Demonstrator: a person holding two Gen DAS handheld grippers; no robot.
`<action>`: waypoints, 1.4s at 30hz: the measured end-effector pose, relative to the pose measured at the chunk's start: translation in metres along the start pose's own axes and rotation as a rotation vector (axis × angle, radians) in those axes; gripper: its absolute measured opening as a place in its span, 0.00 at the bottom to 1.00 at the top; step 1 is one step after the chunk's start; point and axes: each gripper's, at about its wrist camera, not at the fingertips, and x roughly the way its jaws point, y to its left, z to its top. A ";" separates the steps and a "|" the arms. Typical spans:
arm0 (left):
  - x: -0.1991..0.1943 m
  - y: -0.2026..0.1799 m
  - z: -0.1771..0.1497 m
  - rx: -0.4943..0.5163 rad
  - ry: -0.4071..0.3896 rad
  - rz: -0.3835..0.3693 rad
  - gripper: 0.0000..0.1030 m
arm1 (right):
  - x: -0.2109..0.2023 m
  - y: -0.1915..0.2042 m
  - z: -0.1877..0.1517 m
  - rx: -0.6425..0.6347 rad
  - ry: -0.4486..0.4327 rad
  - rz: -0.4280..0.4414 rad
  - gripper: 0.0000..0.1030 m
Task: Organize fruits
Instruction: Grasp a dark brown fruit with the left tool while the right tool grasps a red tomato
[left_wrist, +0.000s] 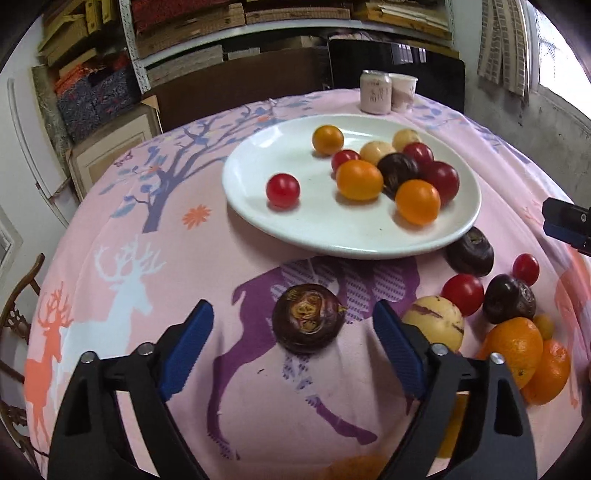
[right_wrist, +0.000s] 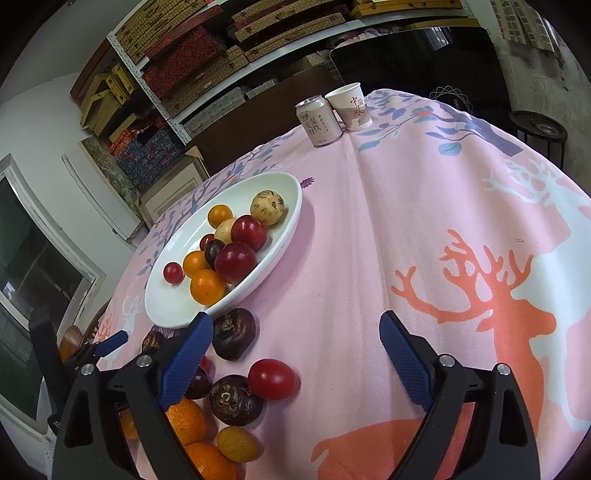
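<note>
A pink, deer-printed table (left_wrist: 155, 229) is seen. The left gripper (left_wrist: 293, 319) is spread around a dark brown water chestnut (left_wrist: 308, 319), with neither pad touching it. A white plate (left_wrist: 255, 206) just beyond it is filled with small fruits. The right gripper (right_wrist: 295, 332) is held spread over bare cloth. More loose fruits, possibly tangerines (right_wrist: 186, 421) among them, are clustered beside it.

On pink deer-print cloth, a dark brown water chestnut (left_wrist: 308, 318), scarred top up, alone in front of a white plate (left_wrist: 258, 218) of mixed fruit, with more loose fruit (left_wrist: 517, 347) clustered off to its right.
</note>
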 end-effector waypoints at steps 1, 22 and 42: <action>0.003 0.002 0.000 -0.005 0.010 -0.006 0.71 | 0.000 0.001 0.000 -0.004 0.001 0.000 0.90; -0.004 0.021 -0.021 -0.106 0.036 -0.108 0.41 | 0.004 0.033 -0.029 -0.204 0.076 -0.066 0.70; -0.002 0.020 -0.021 -0.106 0.041 -0.115 0.41 | 0.011 0.032 -0.032 -0.203 0.129 0.000 0.29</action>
